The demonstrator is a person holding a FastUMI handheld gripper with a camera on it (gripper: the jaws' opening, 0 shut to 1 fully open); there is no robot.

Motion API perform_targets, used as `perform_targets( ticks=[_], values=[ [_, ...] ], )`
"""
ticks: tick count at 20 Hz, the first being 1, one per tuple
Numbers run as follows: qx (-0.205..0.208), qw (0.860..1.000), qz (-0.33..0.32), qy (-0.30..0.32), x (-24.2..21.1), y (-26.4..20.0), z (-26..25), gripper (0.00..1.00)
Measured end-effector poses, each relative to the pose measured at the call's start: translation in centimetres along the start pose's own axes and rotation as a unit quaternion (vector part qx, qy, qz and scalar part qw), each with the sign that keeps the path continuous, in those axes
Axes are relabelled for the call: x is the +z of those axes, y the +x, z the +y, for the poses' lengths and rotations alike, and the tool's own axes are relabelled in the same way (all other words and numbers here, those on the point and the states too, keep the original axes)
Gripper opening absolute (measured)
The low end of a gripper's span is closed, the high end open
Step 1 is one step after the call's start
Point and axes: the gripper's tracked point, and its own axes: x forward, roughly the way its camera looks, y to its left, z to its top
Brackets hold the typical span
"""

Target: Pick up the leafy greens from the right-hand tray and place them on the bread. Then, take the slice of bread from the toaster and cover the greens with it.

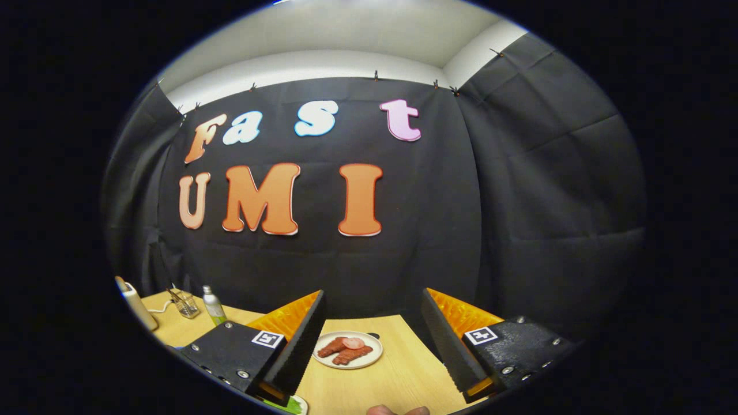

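The gripper (372, 334) is held above a table, its two fingers spread wide apart with nothing between them, both tilted outward and carrying small square markers on their upper blocks. Through the gap between the fingers, on the light wooden table (398, 374), sits a round white plate (348, 349) holding two reddish-brown strips of meat and a pale pink slice lying on top of them. At the near edge of the table, just under the left finger, a bit of leafy greens (291, 405) shows on the rim of a pale dish, mostly hidden by the finger. Also at the near edge, between the fingers, the tips of a person's hand (398, 410) come into sight. Farther left, beyond the left finger, the table carries a slim silver bottle (213, 305) with a greenish lower part, a small clear glass container (185, 304) with something dark in it, and a tall cream-coloured object (135, 305) with a white cable trailing from near it. Behind the table hangs black cloth, pinned along its top with small clips, running across the far side and round to the right. Above the cloth a white wall and ceiling are visible.
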Motion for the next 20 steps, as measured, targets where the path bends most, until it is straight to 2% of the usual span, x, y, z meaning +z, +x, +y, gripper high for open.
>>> perform_targets(
  ticks=[3, 6, 10, 13, 20],
  values=[
    [-0.006, 1.000, -0.012, -0.023, 4.3, -1.3, 1.4, 0.98],
    [0.004, 0.999, -0.045, -0.016, 9.1, -2.6, 3.7, 0.98],
    [0.018, 0.998, -0.053, -0.015, 11.7, -3.5, 6.7, 0.98],
    [0.018, 0.998, -0.053, -0.031, 12.3, -3.7, 8.3, 0.98],
    [0.045, 0.998, -0.022, -0.024, 11.3, -4.0, 12.3, 0.99]
  ],
)
